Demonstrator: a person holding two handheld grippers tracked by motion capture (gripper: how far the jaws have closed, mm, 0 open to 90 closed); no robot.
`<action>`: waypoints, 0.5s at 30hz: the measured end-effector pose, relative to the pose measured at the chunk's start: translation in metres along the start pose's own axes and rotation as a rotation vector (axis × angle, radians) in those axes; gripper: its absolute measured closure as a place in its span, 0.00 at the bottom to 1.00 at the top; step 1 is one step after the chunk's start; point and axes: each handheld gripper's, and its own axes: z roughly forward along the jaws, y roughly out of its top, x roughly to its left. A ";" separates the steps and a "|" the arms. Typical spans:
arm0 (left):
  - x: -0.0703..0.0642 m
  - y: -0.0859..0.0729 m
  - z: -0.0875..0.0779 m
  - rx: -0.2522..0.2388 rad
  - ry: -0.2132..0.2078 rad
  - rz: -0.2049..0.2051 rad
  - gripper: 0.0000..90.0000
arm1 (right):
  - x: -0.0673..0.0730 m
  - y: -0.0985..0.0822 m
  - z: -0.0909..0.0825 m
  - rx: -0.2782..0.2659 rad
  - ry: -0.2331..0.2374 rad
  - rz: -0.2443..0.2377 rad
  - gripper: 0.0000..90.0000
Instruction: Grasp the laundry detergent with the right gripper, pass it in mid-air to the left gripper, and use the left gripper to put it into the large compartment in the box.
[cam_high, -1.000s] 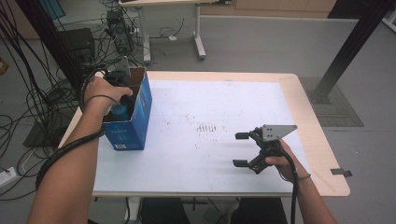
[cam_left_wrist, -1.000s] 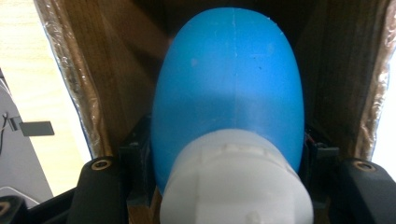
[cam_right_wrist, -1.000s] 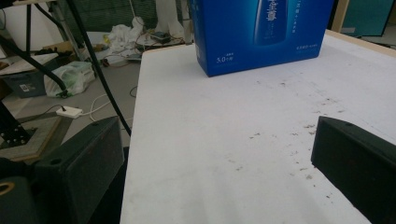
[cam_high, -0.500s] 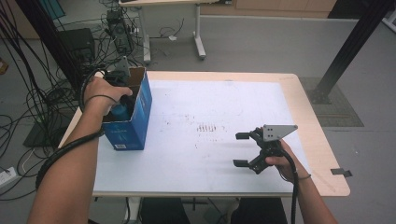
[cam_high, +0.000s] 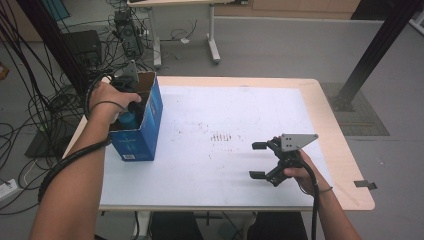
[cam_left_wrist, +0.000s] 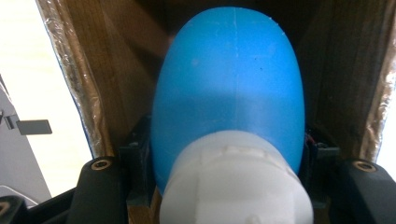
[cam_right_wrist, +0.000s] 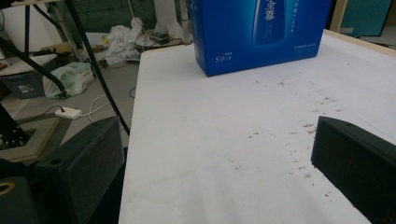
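Bottle (cam_left_wrist: 229, 88): smooth blue body, white cap, inside blue carton (cam_high: 145, 135)
Left tongs (cam_left_wrist: 224, 163): gripping bottle
Right tongs (cam_high: 260, 160): open over desk (cam_high: 210, 105)

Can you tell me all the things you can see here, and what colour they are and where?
blue box: one, blue outside and brown inside, open at the top, standing at the table's left edge
blue bottle: one, blue with a white cap, inside the blue box, between the left gripper's jaws
table: one, white top with a pale wood rim and small reddish-brown specks near the middle
second table: one, pale top on white legs, on the grey floor behind
cables: many, black, on the floor at the left
left gripper: one, black, reaching down into the box, shut on the bottle
right gripper: one, black with a grey plate, jaws open, over the table at the right
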 end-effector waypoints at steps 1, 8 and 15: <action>0.000 0.000 0.000 -0.001 0.001 0.000 0.42 | 0.000 0.000 0.000 0.001 0.000 -0.001 0.03; 0.000 0.001 0.000 0.002 0.000 0.001 0.42 | 0.000 0.000 0.000 0.002 0.000 -0.001 0.03; 0.001 0.001 0.000 0.001 -0.006 -0.004 0.41 | -0.001 0.000 0.000 0.000 0.000 0.002 0.03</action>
